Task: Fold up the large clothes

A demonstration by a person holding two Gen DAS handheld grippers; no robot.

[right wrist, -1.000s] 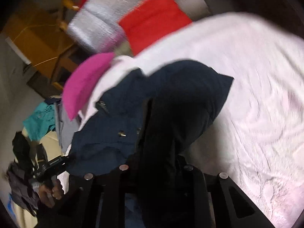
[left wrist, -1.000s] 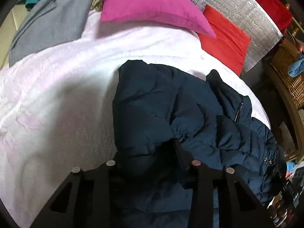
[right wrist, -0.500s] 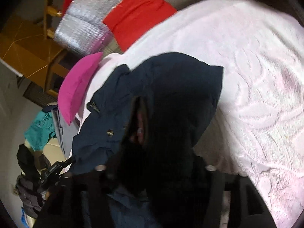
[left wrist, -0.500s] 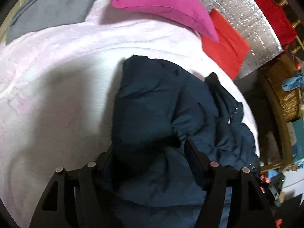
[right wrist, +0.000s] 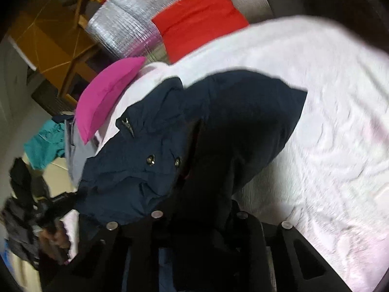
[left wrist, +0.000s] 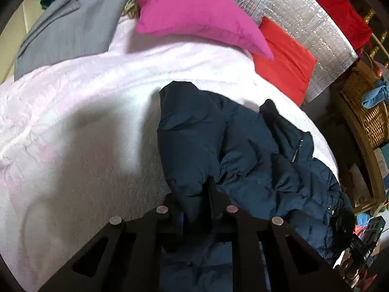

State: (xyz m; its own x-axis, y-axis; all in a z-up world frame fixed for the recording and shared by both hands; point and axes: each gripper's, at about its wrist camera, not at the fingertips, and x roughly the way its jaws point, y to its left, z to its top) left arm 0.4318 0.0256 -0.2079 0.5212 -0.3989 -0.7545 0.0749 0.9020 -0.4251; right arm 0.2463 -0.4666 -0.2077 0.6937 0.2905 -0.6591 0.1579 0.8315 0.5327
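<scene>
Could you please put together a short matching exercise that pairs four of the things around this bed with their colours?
Things:
1. padded jacket
2. pillow lying nearest the grey garment
3. cushion leaning against the silver panel
4. bedspread

Colours:
A. red
B. pale pink and white
C. dark navy
D. magenta

Pairs: 1-C, 2-D, 3-A, 4-B
</scene>
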